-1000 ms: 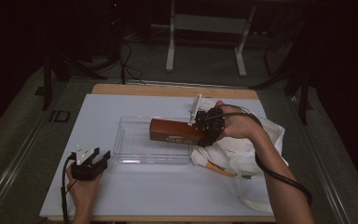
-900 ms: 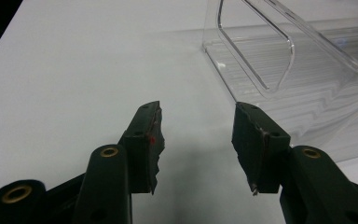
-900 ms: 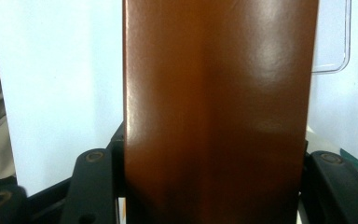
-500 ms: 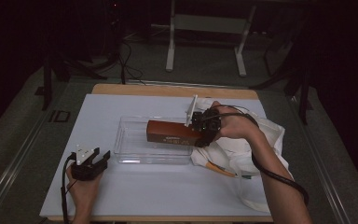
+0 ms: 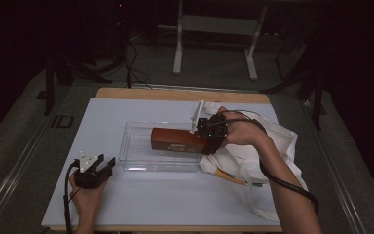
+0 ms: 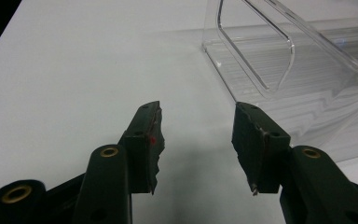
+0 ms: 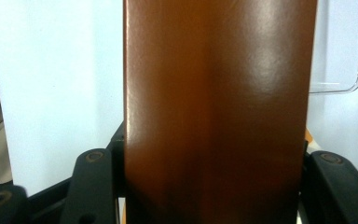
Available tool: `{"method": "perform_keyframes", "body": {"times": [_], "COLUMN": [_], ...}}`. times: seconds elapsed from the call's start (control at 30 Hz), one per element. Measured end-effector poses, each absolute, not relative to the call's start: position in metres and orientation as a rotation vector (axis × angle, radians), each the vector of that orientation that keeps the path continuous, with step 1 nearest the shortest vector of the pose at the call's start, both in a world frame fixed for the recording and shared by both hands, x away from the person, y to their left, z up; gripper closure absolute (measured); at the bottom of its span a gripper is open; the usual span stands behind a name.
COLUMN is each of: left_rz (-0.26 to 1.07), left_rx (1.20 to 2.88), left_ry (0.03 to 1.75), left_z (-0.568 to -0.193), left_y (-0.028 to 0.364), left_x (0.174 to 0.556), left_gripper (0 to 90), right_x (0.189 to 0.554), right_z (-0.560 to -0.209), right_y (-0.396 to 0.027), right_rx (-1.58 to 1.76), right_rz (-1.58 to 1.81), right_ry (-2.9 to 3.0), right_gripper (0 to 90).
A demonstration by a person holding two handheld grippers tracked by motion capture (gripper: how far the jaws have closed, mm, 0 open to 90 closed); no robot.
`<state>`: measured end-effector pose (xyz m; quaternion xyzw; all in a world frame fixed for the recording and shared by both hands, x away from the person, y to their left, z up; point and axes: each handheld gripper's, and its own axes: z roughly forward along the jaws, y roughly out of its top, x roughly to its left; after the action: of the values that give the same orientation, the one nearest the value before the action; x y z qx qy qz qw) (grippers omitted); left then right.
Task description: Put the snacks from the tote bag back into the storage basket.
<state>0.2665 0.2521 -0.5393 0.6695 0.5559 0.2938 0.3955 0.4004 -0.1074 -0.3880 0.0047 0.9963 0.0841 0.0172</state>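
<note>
White surface (image 5: 175,204), dark room; brown box (image 5: 177,140) is clamped over the clear bin (image 5: 141,158) by the right gripper (image 5: 205,141); left gripper (image 5: 100,168) fingers are spread wide beside it.

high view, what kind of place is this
Probably a lab or recording workspace: a table under a white sheet, metal stand legs and loose cables on a dark floor behind it.

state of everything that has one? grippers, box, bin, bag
right gripper: shut on the brown box, held over the bin.
brown box: lying level, gripped at its right end, over the bin's right part.
clear bin: upright on the table, nothing resting inside.
left gripper: open, nothing between its jaws, beside the bin.
white bag: lying crumpled, right of the bin.
</note>
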Motion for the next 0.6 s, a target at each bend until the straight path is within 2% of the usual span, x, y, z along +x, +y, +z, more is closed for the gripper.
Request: {"method": "perform_keyframes", "body": {"times": [0.6], "left_rz": [0.745], "left_rx": [1.698], "left_ry": [1.410], "left_z": [-0.5393], "left_y": [0.2522], "left_x": [0.2665], "left_gripper": [52.9], "right_x": [0.4001], "right_z": [-0.3948], "right_y": [-0.1000], "right_rx": [-0.004], "right_rz": [0.248], "right_ry": [3.109], "right_gripper": [43.1]}}
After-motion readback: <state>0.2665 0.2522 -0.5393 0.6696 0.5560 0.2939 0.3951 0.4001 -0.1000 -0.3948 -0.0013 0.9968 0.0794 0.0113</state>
